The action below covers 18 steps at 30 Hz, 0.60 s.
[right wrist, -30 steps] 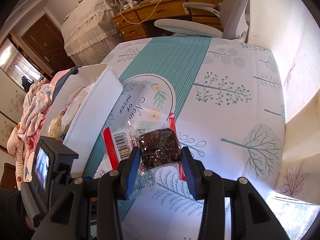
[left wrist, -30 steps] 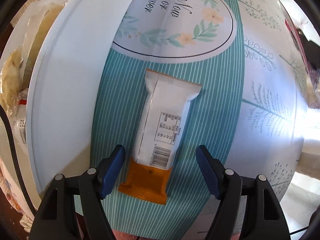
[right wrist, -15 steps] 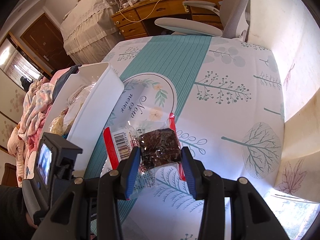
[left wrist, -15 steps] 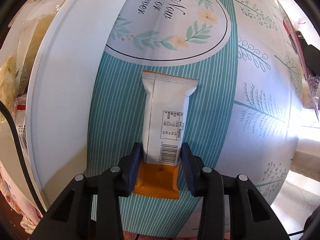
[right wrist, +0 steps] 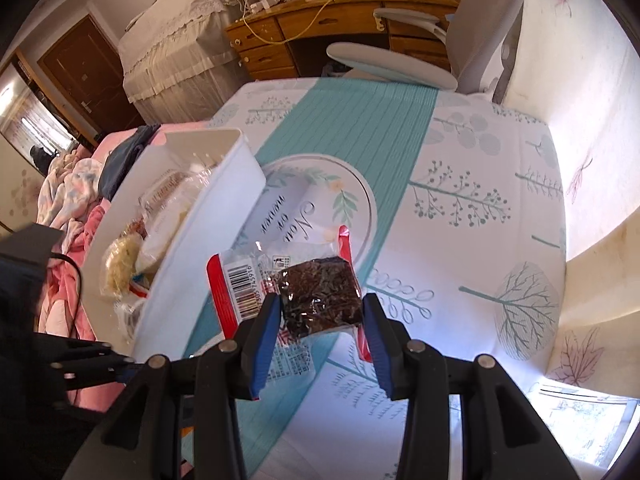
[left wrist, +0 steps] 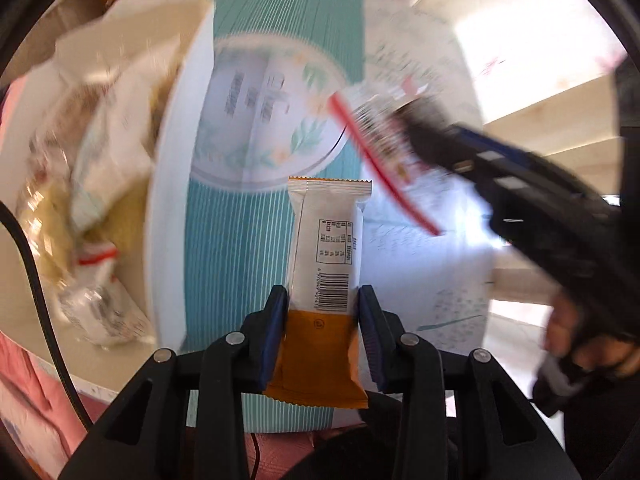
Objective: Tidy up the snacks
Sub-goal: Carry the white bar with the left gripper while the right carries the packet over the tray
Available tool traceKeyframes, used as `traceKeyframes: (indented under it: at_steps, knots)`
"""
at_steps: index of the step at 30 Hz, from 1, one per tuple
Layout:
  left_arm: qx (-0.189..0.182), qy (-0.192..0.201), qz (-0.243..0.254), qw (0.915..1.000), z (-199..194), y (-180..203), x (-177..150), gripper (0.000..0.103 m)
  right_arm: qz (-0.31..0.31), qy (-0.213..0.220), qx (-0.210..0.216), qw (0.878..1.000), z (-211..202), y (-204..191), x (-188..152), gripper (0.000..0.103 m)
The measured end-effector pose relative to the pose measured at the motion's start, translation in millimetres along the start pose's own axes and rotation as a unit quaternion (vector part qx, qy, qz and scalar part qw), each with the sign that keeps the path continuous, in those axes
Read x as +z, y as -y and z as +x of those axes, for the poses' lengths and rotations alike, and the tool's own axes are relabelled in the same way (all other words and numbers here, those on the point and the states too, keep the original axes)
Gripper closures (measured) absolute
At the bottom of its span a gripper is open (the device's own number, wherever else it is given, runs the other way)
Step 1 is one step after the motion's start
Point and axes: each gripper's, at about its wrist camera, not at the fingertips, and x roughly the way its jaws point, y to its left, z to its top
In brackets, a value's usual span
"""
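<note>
Room: a sunlit bedroom, its table [right wrist: 500,184] draped in a white cloth printed with trees, a teal striped band down the middle.
Left gripper [left wrist: 322,334]: pointed steeply down, its blue pads clamped and closing on the lower part of a snack bar [left wrist: 326,256]; the pads pressed its sides where white met orange.
Snack bar: white wrapper with an orange bottom end, barcode and printed panel facing the camera, held upright along the fingers above the teal band (the background behind it was smeared by blur).
Right gripper [right wrist: 322,334]: its pads squeezed against both sides of a dark snack pack [right wrist: 316,300], jaws moderately apart around it.
Dark snack pack: clear wrapper with red edges and a barcode, a dark brown block inside, held above the cloth near the round printed emblem [right wrist: 320,204].
White bin [right wrist: 204,248]: just left of the emblem, resting on the cloth's left side, with several clear-wrapped pale snacks [right wrist: 124,264] inside.
Person's hand [left wrist: 588,336]: seen in the left wrist view, wrapped around the right tool's handle.
Pink bedding [right wrist: 72,200]: beyond the bin's left side.
Far end: a pale office chair [right wrist: 472,28] at the table's edge, then a wooden desk [right wrist: 340,16] with drawers and cables, and a brown door [right wrist: 84,76] far left.
</note>
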Motion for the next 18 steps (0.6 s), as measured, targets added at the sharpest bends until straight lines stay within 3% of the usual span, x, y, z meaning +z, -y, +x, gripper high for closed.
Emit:
traceKeyframes:
  at_steps: [7, 18]
  knots:
    - [-0.019, 0.074, 0.032, 0.9966, -63, -14, -1, 0.071, 0.009, 0.057, -0.002, 0.998, -14, -30, 11, 0.061]
    - [-0.057, 0.154, 0.024, 0.9861, -116, -108, -3, 0.071, 0.014, 0.129, 0.034, 0.991, -1, -104, 28, 0.061]
